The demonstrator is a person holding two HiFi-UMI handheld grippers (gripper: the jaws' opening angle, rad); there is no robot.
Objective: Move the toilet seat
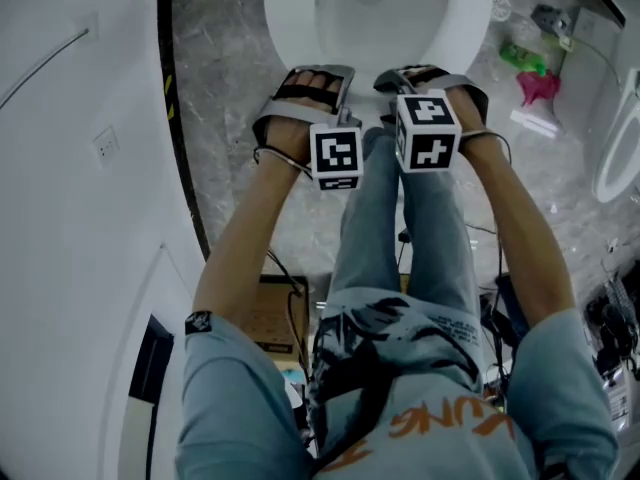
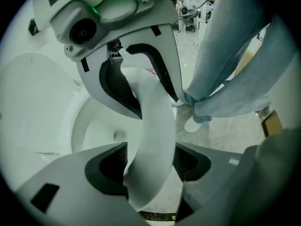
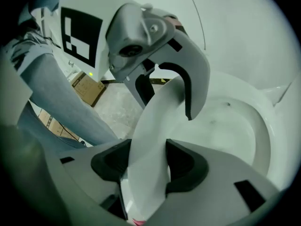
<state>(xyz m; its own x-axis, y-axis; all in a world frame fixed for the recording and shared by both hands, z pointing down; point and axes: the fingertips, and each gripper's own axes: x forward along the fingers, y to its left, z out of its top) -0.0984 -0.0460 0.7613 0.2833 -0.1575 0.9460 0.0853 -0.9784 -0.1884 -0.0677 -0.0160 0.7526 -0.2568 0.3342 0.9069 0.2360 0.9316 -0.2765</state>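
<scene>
The white toilet seat (image 1: 285, 18) rings the bowl at the top of the head view. Both grippers sit side by side at its front rim. In the left gripper view the seat (image 2: 153, 126) runs between the jaws of my left gripper (image 2: 150, 161), which stands open wide around it. My left gripper (image 1: 318, 78) is left of my right gripper (image 1: 425, 73). In the right gripper view my right gripper (image 3: 148, 161) is shut on the seat (image 3: 150, 135), pads against both faces. The bowl (image 3: 235, 121) lies below.
The person's jeans-clad legs (image 1: 385, 228) stand close behind the grippers. A green spray bottle with a pink nozzle (image 1: 530, 78) lies on the marble floor to the right. A cardboard box (image 1: 275, 313) sits by the left leg. A white wall with a black edge (image 1: 180, 118) curves along the left.
</scene>
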